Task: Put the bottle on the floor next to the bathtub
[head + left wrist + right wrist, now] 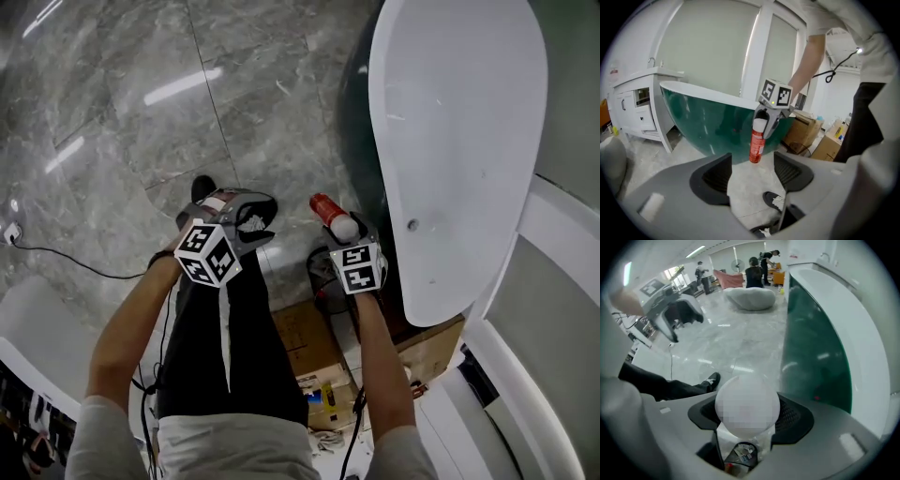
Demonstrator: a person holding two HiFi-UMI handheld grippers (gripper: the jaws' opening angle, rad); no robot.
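Observation:
A red bottle [326, 209] with a white cap [760, 125] hangs upright close to the grey floor, right beside the bathtub's dark green outer wall [708, 123]. My right gripper [349, 231] is shut on the bottle's top; its own view shows the cap [746, 409] filling the gap between the jaws. Whether the bottle's base touches the floor I cannot tell. My left gripper [246, 218] is open with nothing in it, a little left of the bottle and pointing at it [752, 174]. The tub's white inside [459, 141] lies to the right.
Cardboard boxes [314, 342] [806, 133] stand behind the tub's near end. A white cabinet [637, 108] is at the tub's far end. My shoe [202, 188] and a cable [75, 259] are on the marble floor. People and a grey beanbag [750, 298] are far off.

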